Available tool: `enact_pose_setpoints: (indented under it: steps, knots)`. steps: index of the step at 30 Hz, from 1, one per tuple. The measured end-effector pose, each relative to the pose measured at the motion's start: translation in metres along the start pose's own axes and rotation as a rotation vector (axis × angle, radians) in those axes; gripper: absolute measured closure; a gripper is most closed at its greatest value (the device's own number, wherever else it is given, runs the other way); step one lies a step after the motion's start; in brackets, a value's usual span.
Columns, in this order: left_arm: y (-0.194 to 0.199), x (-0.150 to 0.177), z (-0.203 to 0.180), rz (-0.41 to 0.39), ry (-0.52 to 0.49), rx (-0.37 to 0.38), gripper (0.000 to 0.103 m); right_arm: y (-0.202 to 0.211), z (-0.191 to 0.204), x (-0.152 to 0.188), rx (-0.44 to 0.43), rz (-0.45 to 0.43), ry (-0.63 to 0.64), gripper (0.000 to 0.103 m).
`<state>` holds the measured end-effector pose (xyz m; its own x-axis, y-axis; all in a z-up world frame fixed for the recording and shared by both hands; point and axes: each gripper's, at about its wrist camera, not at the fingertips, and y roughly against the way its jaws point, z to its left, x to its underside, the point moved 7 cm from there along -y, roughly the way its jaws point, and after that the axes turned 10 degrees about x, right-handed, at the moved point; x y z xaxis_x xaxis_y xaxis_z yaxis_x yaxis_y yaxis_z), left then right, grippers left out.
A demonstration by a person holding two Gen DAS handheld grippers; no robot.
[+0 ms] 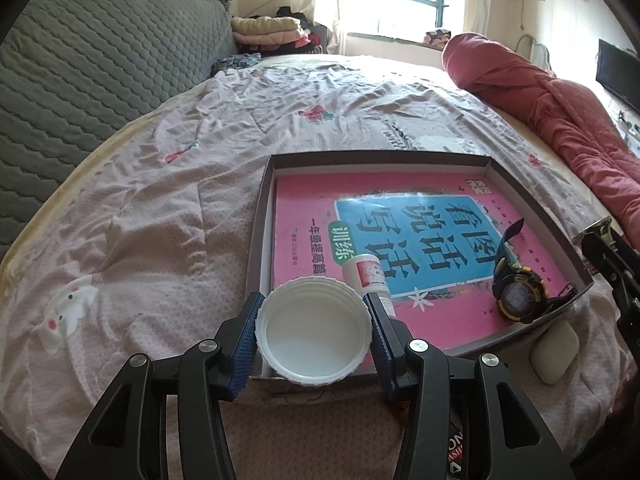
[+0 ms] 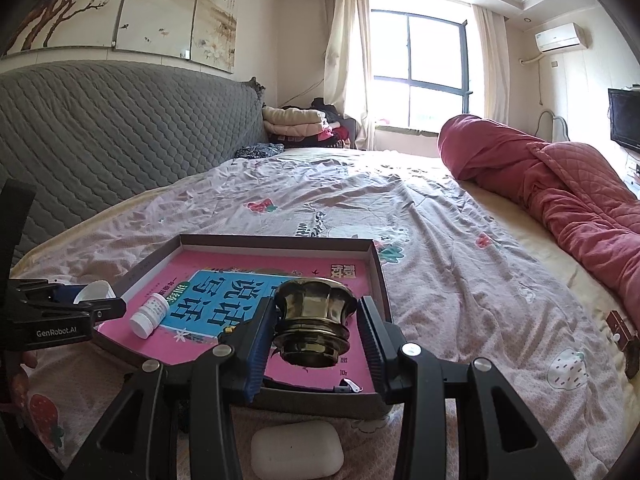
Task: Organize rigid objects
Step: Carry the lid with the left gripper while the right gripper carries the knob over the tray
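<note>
My left gripper (image 1: 314, 302) is shut on a white ribbed plastic lid (image 1: 316, 332), hollow side up, over the near left corner of a shallow brown cardboard box (image 1: 376, 156). A pink book (image 1: 304, 200) covers the box floor. On it lie a small white bottle (image 1: 366, 276) on its side and a black-and-yellow wristwatch (image 1: 518, 292). My right gripper (image 2: 316, 308) is shut on a fluted brass cup (image 2: 314, 320), held upright just above the box's near right part (image 2: 376, 264). The cup hides most of the watch in the right wrist view. The bottle (image 2: 150, 316) and lid (image 2: 94, 292) show at its left.
A white soap-like bar (image 2: 296, 450) lies on the pink bedsheet just before the box. A rolled red quilt (image 2: 560, 184) runs along the bed's right side. A grey quilted headboard (image 2: 120, 128) is on the left. A small brown object (image 2: 622, 332) sits near the right edge.
</note>
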<state>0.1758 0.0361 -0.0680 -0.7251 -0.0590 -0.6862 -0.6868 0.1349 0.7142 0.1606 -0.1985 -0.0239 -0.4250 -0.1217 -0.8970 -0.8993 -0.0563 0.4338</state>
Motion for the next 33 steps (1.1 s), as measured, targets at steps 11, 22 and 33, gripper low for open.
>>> enact_pose_setpoints:
  steps: [11, 22, 33]
  knots:
    - [-0.014, 0.003, 0.000, 0.013, 0.005, 0.031, 0.052, -0.014, 0.001, 0.004, -0.013, 0.037, 0.001, 0.061]
    - [-0.022, 0.006, -0.010, 0.037, 0.016, 0.097, 0.052, -0.029, 0.006, 0.011, -0.027, 0.084, 0.011, 0.061]
    - [-0.025, 0.006, -0.016, 0.033, 0.012, 0.132, 0.052, -0.040, 0.005, 0.017, -0.048, 0.133, 0.006, 0.061]
